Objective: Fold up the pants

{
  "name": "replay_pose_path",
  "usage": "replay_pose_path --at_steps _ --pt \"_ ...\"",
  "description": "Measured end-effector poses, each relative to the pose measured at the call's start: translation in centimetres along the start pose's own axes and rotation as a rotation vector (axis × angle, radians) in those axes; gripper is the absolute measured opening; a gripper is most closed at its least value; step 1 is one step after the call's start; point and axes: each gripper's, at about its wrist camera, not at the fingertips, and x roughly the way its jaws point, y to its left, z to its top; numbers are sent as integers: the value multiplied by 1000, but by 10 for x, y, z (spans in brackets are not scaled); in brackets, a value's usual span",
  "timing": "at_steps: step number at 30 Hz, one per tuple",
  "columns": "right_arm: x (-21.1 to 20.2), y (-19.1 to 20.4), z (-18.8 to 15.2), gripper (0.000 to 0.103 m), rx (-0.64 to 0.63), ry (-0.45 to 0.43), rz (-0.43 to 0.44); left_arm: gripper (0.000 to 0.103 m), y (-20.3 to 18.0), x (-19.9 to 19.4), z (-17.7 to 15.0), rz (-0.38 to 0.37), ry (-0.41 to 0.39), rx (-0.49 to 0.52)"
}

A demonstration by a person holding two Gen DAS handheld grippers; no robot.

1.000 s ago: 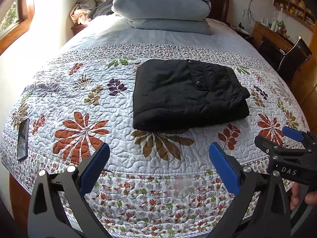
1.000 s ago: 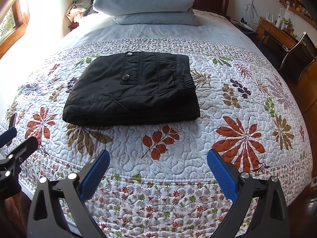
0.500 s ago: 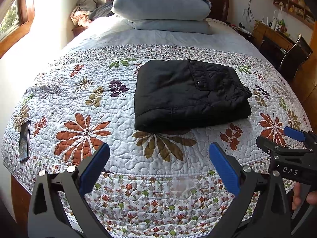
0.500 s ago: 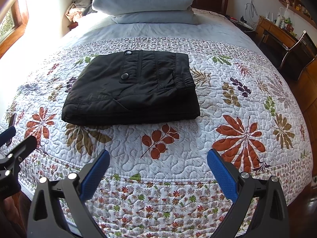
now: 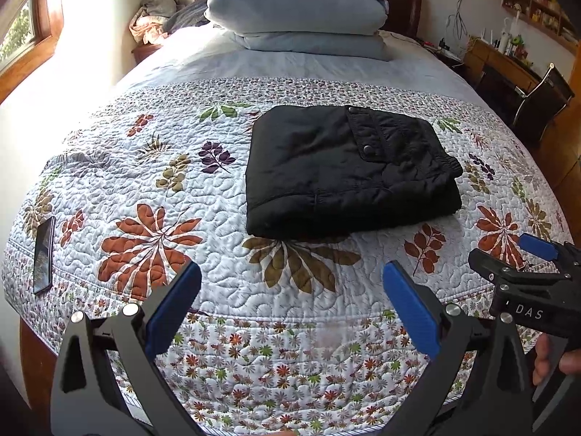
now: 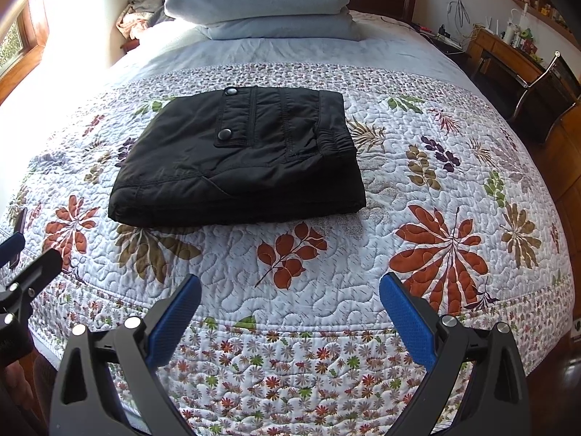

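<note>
the left tool (image 5: pixel 292 298) hangs released over the near edge of the bed, its blue pads (image 5: pixel 174 307) spread wide with nothing between them. the right tool (image 6: pixel 290 307) is just as slack, pads (image 6: pixel 406 321) wide apart, also above the flowered border of the quilt (image 6: pixel 290 261). each tool shows at the edge of the other's view, side by side and apart.

beyond both, well clear of the pads, the black pants (image 5: pixel 345 170) lie folded into a thick rectangle on the quilt, a snap-buttoned pocket flap (image 6: pixel 236 120) on top and the elastic waistband (image 6: pixel 336 138) at the right side. a phone (image 5: pixel 43 254) lies near the quilt's left edge. at the head of the bed two pale blue pillows (image 5: pixel 297 11) are stacked against the dark headboard (image 5: pixel 403 3). a desk (image 6: pixel 508 54) and chair (image 6: pixel 544 87) stand to the right.
</note>
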Motion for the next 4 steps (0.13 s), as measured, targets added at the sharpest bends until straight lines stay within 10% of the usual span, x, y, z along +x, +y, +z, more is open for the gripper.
replay_pose_path --at_steps 4 --pt "-2 1 0 99 -7 -7 -1 100 3 1 -1 2 1 -20"
